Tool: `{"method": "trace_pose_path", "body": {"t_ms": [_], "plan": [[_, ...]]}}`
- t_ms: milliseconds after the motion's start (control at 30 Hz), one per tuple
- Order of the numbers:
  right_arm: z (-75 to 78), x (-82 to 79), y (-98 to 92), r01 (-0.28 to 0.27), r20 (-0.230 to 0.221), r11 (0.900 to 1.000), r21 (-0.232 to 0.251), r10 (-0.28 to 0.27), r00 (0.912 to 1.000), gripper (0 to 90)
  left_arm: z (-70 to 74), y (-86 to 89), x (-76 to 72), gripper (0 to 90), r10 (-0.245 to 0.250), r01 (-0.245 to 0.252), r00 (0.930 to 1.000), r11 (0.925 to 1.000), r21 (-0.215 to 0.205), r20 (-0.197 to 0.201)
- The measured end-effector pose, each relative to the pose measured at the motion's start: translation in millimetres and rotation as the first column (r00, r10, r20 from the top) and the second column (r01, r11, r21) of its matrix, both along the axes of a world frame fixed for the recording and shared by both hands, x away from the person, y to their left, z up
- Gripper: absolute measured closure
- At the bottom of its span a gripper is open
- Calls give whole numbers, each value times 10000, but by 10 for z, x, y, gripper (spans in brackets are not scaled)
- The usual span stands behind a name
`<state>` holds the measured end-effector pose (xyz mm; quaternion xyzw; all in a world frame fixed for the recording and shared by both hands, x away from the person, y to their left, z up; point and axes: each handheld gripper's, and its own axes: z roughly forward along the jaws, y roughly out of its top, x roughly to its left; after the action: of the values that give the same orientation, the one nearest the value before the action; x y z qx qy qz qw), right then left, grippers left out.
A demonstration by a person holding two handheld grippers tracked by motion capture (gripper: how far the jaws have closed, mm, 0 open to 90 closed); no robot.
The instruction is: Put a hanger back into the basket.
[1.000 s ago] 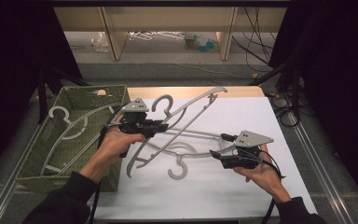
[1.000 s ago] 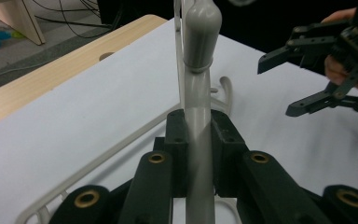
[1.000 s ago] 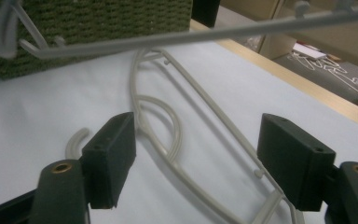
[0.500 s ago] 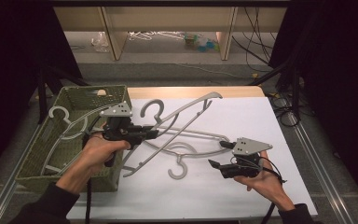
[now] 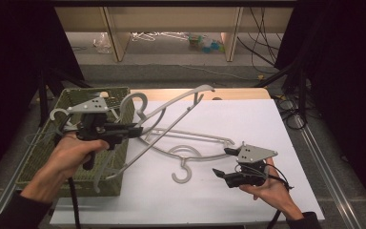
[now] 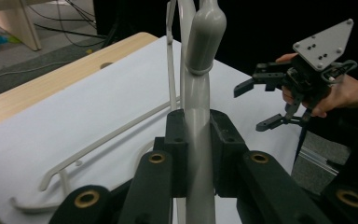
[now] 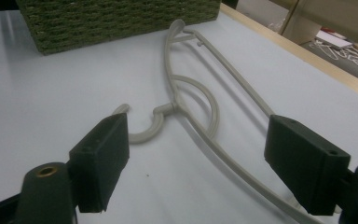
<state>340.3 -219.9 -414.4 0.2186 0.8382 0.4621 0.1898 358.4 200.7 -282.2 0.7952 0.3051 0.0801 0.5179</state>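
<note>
My left gripper point(image 5: 134, 129) is shut on the neck of a grey plastic hanger point(image 5: 195, 91) and holds it up over the right edge of the green woven basket point(image 5: 71, 179). In the left gripper view the jaws point(image 6: 198, 128) clamp the hanger's stem point(image 6: 200, 56), which rises between them. A second grey hanger point(image 5: 185, 163) lies flat on the white table cover. My right gripper point(image 5: 223, 161) hovers just right of its hook. Its jaws have just been opening and now stand open. In the right gripper view point(image 7: 205, 163) the flat hanger point(image 7: 186, 107) lies ahead and below, untouched.
The basket point(image 7: 112, 18) at the table's left holds more pale hangers. The white cover point(image 5: 257, 119) spreads over a wooden tabletop. Cables run along the right side, and shelves with clutter stand on the floor beyond the table.
The left gripper has carried its hanger up and to the left, toward the basket. The right gripper's jaws have spread wider, and its hand has hardly shifted.
</note>
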Motion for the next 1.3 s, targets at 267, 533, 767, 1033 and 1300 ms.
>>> {"method": "trace_pose_path", "body": {"t_ms": [267, 533, 767, 1033, 1300], "plan": [[9, -100, 37, -201, 128, 9998, -91, 202, 9997, 222, 80, 395, -3, 788, 635, -648, 9978, 9953, -724, -196], [12, -134, 42, -298, 83, 9995, -135, 299, 9995, 222, 216, 713, 46, 788, 1135, -1126, 9935, 9919, -594, 106], [8, -126, 41, -273, 93, 9995, -132, 274, 9996, 221, 158, 1095, 242, 788, 2123, -2118, 9772, 9750, -678, 2], [-1, -121, 53, -356, 65, 9992, -198, 357, 9993, 221, 5, 1366, 484, 788, 2471, -2476, 9688, 9681, -388, -172], [0, -116, 41, -342, 35, 9990, -274, 343, 9994, 218, -172, 1595, 625, 788, 3001, -3002, 9536, 9539, -23, -225]]}}
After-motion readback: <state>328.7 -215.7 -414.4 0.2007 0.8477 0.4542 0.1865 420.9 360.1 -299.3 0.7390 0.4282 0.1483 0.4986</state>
